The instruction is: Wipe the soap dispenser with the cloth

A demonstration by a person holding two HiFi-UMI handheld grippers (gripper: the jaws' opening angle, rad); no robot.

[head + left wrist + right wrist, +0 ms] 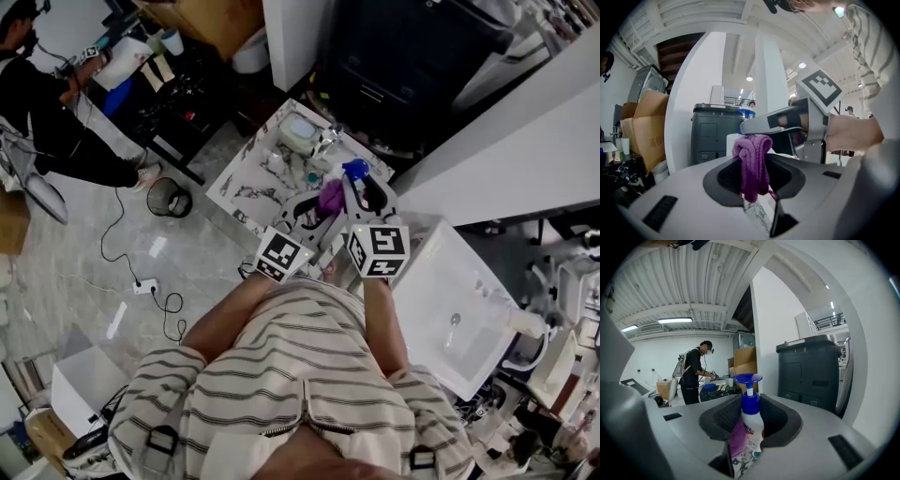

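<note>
Nearest the person, the left gripper (755, 190) is clenched on the purple cloth (752, 161), which seems pressed to the side of the soap dispenser (751, 420) grasped by the right gripper (749, 430), with the marbled counter (246, 193) beyond; wiping looks under way, unfinished.

A cluttered workshop: floor power strip (145, 286), cardboard boxes (649, 131), crowded workbench (178, 98).
</note>
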